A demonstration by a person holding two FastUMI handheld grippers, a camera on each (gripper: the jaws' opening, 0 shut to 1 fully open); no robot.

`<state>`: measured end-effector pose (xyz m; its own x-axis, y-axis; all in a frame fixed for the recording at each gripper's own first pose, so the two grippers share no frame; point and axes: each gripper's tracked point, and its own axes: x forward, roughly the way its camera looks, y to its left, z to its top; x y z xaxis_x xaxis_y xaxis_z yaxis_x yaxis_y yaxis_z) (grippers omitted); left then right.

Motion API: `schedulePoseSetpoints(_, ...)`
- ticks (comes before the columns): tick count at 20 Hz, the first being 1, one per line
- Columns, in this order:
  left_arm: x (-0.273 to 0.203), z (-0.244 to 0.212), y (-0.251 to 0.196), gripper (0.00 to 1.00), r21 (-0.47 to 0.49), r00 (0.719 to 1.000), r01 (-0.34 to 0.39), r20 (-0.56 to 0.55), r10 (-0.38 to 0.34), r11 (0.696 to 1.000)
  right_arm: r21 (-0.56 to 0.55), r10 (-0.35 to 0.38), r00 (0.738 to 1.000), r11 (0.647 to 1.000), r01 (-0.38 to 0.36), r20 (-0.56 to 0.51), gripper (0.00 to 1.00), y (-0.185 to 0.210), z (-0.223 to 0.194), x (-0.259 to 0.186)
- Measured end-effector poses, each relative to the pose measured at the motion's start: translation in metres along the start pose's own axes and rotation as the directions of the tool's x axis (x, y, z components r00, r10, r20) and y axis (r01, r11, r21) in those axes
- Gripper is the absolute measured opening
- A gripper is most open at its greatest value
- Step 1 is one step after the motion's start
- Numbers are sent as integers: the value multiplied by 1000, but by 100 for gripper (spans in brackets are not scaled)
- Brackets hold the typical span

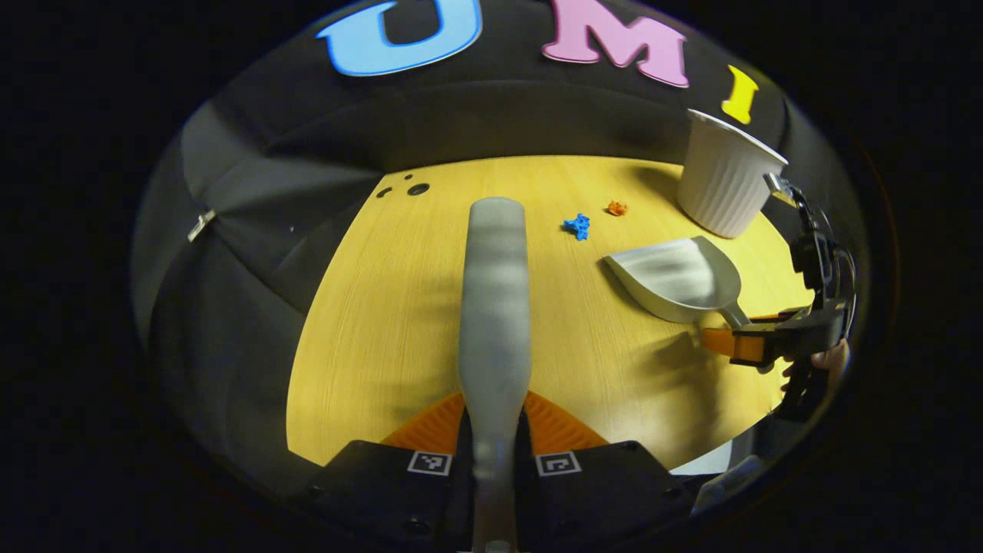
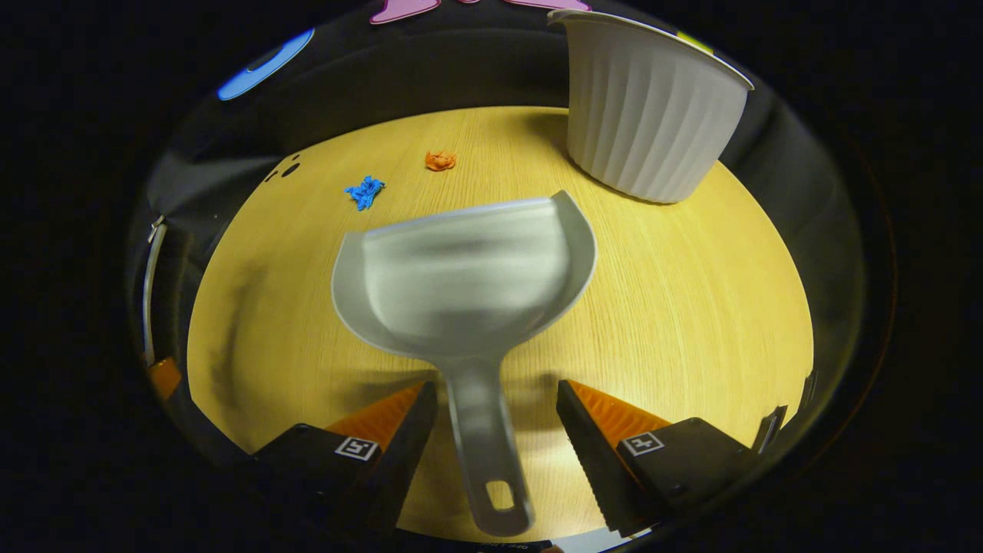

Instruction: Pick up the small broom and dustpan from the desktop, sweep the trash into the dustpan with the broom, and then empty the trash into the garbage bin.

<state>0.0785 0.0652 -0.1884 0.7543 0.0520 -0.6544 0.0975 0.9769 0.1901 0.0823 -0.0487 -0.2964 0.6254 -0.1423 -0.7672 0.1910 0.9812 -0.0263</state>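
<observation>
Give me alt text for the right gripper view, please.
The right gripper straddles the grey dustpan's handle with its fingers open, not yet gripping. Beyond lie blue and orange scraps and a white ribbed bin on the wooden desktop.

A light wooden desktop (image 1: 430, 307) is filling the middle of the frame, black cloth wall (image 1: 322, 130) draping behind it across the top.

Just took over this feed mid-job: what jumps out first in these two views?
The grey dustpan lies mid-desktop, its handle between the open right gripper fingers, not yet clamped. The left gripper is shut on the grey broom handle, which points up the desk. Blue scrap and orange scrap lie near the white ribbed bin.
</observation>
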Motion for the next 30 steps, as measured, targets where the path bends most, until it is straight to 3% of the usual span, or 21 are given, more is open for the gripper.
schedulePoseSetpoints(9, 4, -18, 1, 25, -80, 999, 4, -46, -8, 997, -38, -22, 1000, 999, 22, -9, 92, -4, 10, 17)
schedulePoseSetpoints(10, 6, -17, -2, 26, -81, 999, 5, -50, -9, 997, -43, -16, 1000, 999, 16, -7, 81, -4, 12, 19)
schedulePoseSetpoints(11, 8, -17, -4, 26, -81, 999, 7, -53, -11, 997, -48, -16, 1000, 999, 16, -13, 61, -3, 12, 18)
schedulePoseSetpoints(14, 12, -17, -12, 26, -80, 997, 7, -71, -13, 997, -89, 9, 1000, 996, -9, 3, 60, -2, 17, 21)
schedulePoseSetpoints(15, 15, -16, -15, 25, -78, 997, 6, -71, -11, 997, -99, 18, 1000, 995, -18, 3, 44, -1, 17, 22)
schedulePoseSetpoints(19, 28, -7, -29, 25, -74, 997, 7, -79, -13, 997, -148, 89, 996, 985, -87, 8, 43, 1, 17, 20)
schedulePoseSetpoints(20, 32, -1, -34, 24, -82, 997, 21, -77, -27, 996, -157, 94, 995, 983, -91, 13, 36, -3, 18, 21)
schedulePoseSetpoints(21, 39, 5, -39, 25, -87, 996, 38, -74, -45, 995, -172, 98, 995, 981, -93, 22, 35, -6, 20, 21)
schedulePoseSetpoints(23, 54, 22, -43, 27, -73, 996, 62, -65, -67, 995, -209, 108, 994, 973, -100, 30, 39, -15, 21, 16)
schedulePoseSetpoints(24, 63, 33, -44, 26, -55, 996, 72, -56, -75, 996, -217, 111, 993, 971, -102, 27, 42, -20, 19, 14)
schedulePoseSetpoints(30, 136, 98, -51, 26, 97, 989, 131, -76, -124, 987, -251, 110, 994, 963, -100, 27, 39, -59, 17, -4)
